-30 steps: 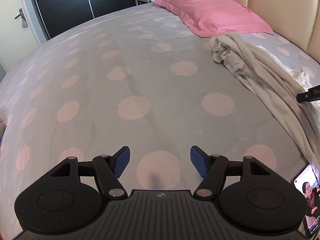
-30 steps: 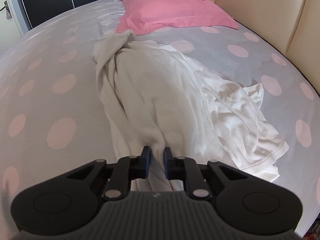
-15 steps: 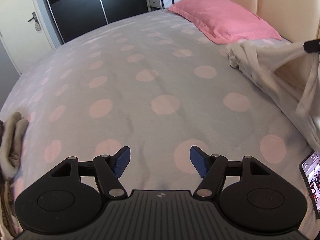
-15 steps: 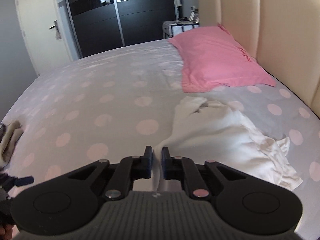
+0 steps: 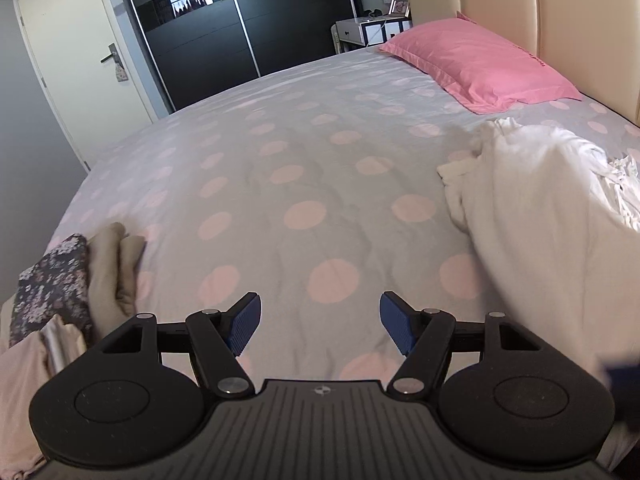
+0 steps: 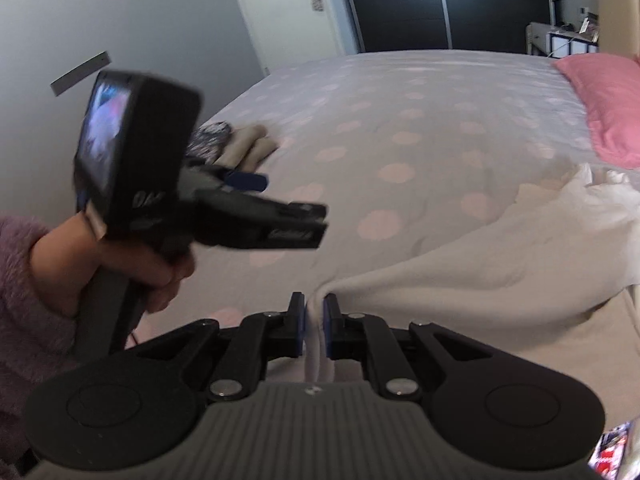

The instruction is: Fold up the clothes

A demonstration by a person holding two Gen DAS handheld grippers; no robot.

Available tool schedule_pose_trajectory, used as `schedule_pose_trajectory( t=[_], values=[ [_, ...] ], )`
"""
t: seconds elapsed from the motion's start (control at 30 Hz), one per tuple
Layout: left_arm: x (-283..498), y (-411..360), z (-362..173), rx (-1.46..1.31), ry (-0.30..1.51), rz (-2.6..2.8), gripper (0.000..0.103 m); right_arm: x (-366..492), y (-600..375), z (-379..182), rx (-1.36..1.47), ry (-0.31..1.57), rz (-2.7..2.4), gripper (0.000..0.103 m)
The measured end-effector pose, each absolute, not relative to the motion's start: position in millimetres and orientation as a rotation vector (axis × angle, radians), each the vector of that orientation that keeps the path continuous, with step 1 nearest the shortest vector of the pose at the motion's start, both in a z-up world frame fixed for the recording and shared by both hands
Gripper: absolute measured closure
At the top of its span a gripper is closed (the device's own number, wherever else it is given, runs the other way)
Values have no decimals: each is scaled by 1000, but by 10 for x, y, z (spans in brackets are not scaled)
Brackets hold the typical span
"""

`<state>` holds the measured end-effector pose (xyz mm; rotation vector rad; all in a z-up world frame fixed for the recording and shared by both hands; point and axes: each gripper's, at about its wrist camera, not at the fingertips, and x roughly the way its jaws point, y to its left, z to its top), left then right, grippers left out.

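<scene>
A cream garment (image 6: pixel 500 272) lies crumpled on the right side of the bed; it also shows in the left wrist view (image 5: pixel 536 208). My right gripper (image 6: pixel 314 328) is shut on an edge of this garment and holds it stretched toward the bed's near side. My left gripper (image 5: pixel 320 324) is open and empty above the dotted sheet, left of the garment. The left gripper also shows in the right wrist view (image 6: pixel 276 216), held in a hand at the left.
The grey bedsheet with pink dots (image 5: pixel 304 184) covers the bed. A pink pillow (image 5: pixel 476 64) lies at the headboard. A stack of folded clothes (image 5: pixel 68 280) sits at the bed's left near corner. A wardrobe (image 5: pixel 224 20) and door (image 5: pixel 80 48) stand beyond.
My right gripper has pulled the garment's edge back and to the left, stretching the cloth across the bed. My left gripper has drawn back and tilted up, still open.
</scene>
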<state>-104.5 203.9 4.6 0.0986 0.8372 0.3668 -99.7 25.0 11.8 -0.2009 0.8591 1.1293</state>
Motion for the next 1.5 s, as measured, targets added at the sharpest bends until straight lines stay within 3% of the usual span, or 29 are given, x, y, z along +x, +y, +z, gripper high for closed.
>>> schedule_pose_trajectory(
  t=[0.17, 0.33, 0.43, 0.57, 0.8, 1.47, 1.5],
  values=[
    [-1277, 2142, -44, 85, 858, 375, 38, -1362, 396, -295, -341, 954, 1149, 91],
    [-1358, 2165, -244, 58, 897, 350, 38, -1206, 343, -467, -359, 1000, 1081, 84],
    [-1361, 2106, -372, 38, 918, 311, 38, -1125, 197, -449, -356, 993, 1032, 71],
    [-1312, 1953, -547, -2, 939, 251, 38, -909, 57, -545, -384, 1001, 921, 67],
    [-1077, 1752, -905, -76, 996, 154, 38, -509, -193, -710, -428, 1017, 729, 47],
    [35, 1755, -1443, -208, 1070, 136, 38, 1547, -839, -1019, -186, 1141, 479, 39],
    [84, 1765, -1468, -223, 1079, 140, 42, 1595, -832, -1065, -174, 1157, 480, 39]
  ],
)
